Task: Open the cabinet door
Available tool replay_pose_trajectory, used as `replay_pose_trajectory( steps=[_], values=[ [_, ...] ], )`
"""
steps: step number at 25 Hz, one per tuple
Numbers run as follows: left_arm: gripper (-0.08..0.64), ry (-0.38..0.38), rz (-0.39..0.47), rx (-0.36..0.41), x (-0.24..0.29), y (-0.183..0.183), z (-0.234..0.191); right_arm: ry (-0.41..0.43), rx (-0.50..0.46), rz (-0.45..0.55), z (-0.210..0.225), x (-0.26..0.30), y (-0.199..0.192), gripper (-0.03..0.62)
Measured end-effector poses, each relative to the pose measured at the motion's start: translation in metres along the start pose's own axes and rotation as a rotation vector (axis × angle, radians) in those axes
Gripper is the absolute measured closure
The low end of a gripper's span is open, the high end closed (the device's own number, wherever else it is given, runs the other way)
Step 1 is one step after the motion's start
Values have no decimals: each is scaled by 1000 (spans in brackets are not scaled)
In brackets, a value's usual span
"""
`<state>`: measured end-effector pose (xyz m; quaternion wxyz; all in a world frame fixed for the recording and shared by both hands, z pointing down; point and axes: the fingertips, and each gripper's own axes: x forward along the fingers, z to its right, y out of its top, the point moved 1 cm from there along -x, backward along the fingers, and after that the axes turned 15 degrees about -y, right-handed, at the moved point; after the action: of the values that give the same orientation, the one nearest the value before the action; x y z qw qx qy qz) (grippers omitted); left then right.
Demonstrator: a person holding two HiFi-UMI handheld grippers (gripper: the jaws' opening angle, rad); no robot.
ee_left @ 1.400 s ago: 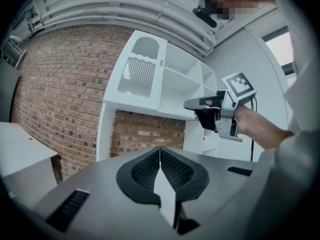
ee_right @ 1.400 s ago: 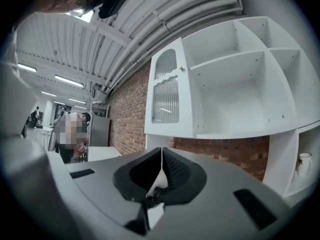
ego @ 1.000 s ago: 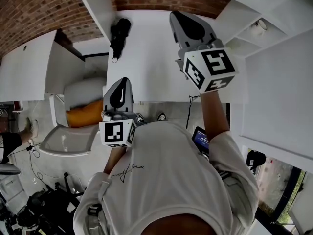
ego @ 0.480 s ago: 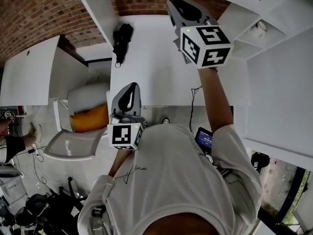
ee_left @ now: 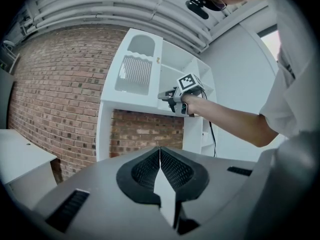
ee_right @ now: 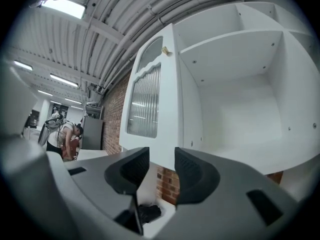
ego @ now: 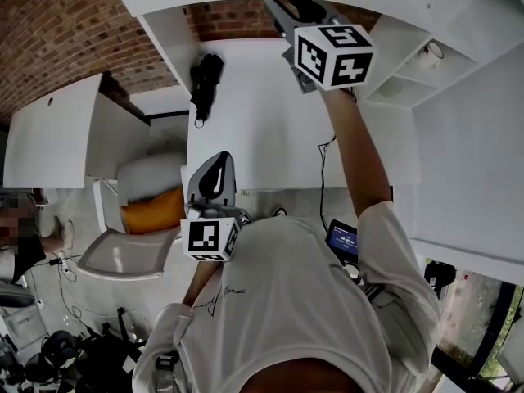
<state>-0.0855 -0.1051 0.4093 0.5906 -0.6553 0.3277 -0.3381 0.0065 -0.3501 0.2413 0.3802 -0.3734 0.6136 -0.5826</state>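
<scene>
Up high in the head view, the right gripper (ego: 277,6) is held out at the top of the white cabinet (ego: 393,31). The left gripper (ego: 214,160) waits low, well away from it.

From the left gripper view, its two jaws are pressed together with nothing in them. Past them, the cabinet door (ee_left: 136,66) stands swung out, with the shelves (ee_left: 175,66) showing beside it.

From the right gripper view, the jaws have just been opening and stand apart. The door's bottom edge shows in the gap, but the pads do not squeeze it. The door looks open already. To finish well, I think the hand should back straight off, so no jaw bumps the door shut.
</scene>
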Motion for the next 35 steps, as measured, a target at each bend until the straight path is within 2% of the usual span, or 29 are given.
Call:
replay_pose_trajectory(
  steps=[6,13,21,27,35],
  values=[
    [543,6,-6,-5,2,-2,-5,9,31,-35,7,23,-7,399],
    [543,7,-16,-14,5,-6,-9,-2,19,-49,6,44,-13,367],
    [544,13,-15,-25,5,-8,-9,-18,-14,-65,4,56,-18,356],
    [544,16,-16,-33,2,-10,-9,-60,-45,-77,3,55,-21,356],
    [545,16,-15,-45,-4,-17,-9,-82,-38,-77,1,51,-24,357]
  ],
)
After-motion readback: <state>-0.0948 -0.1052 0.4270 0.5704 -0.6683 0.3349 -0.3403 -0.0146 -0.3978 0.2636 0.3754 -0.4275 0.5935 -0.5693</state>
